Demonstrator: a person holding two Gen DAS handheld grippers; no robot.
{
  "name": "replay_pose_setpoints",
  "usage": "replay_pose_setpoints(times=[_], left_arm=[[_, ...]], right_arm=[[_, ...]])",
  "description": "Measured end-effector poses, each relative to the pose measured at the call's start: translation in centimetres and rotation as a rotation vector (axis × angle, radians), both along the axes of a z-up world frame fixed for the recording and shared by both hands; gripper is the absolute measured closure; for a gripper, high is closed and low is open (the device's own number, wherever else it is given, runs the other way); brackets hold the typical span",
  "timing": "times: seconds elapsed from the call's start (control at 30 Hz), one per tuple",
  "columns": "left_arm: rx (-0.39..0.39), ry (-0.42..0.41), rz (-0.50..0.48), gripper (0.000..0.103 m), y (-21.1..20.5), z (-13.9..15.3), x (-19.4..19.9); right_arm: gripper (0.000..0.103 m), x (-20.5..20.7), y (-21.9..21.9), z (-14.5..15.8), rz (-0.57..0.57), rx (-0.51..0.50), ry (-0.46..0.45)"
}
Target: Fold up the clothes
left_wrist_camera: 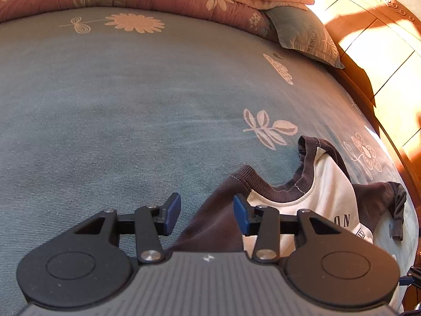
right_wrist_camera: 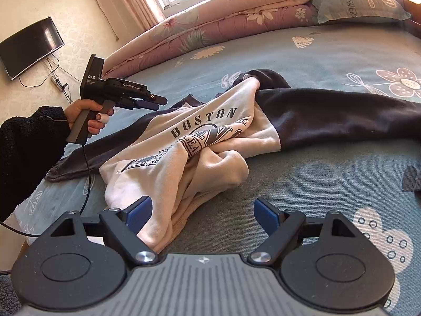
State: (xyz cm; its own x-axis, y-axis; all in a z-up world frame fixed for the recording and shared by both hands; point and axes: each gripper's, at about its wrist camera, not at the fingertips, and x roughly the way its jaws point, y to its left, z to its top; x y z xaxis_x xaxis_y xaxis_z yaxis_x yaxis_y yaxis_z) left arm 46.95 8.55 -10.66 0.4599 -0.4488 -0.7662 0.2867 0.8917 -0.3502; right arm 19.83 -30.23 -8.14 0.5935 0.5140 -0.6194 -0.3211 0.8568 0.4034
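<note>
We're seeing one sweatshirt lying crumpled mid-bed; only the right view is showing its BOSTON print and the left gripper at 9 o'clock, jaws gaping over a dark sleeve. Right gripper is spread open, nothing pinched. One pillow at 1 o'clock.

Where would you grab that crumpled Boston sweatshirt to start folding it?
Probably the sweatshirt by its ribbed collar, coming from the left gripper side. That edge stands raised off the bed, and the open jaws already straddle the dark shoulder beside it.
</note>
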Motion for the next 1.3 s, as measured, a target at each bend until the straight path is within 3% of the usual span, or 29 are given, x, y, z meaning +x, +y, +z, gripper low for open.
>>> replay_pose_setpoints(times=[0.17, 0.37, 0.5, 0.63, 0.8, 0.9, 1.1, 1.3], left_arm=[[-0.004, -0.026, -0.003, 0.061, 0.8, 0.2, -1.9], [-0.034, -0.133, -0.04, 0.059, 1.1, 3.8, -7.8], [-0.057, -0.12, 0.005, 0.059, 2.1, 3.8, -11.5], [-0.066, -0.086, 0.068, 0.057, 3.5, 2.4, -14.9], [-0.079, -0.014, 0.167, 0.057, 4.7, 0.4, -17.3], [-0.093, 0.006, 0.185, 0.057, 5.0, -0.2, -17.9], [-0.057, -0.016, 0.134, 0.052, 4.2, 0.5, -17.9], [-0.025, -0.04, 0.088, 0.049, 2.8, 0.3, -17.4]], right_arm=[[0.015, 1.3, 0.0, -0.3, 0.037, 0.016, 0.002], [0.015, 4.7, -0.4, 4.0, 0.18, -0.001, -0.095], [0.015, 10.4, 0.7, 7.2, 0.377, -0.006, -0.134], [0.015, 18.7, 3.9, 8.0, 0.571, -0.005, -0.076], [0.015, 29.2, 9.3, 5.3, 0.778, 0.112, 0.095], [0.015, 34.1, 12.4, 2.2, 0.82, 0.133, 0.215], [0.017, 38.0, 16.8, -3.5, 0.908, 0.037, 0.356], [0.018, 40.6, 18.7, -5.4, 0.933, 0.168, 0.371]])
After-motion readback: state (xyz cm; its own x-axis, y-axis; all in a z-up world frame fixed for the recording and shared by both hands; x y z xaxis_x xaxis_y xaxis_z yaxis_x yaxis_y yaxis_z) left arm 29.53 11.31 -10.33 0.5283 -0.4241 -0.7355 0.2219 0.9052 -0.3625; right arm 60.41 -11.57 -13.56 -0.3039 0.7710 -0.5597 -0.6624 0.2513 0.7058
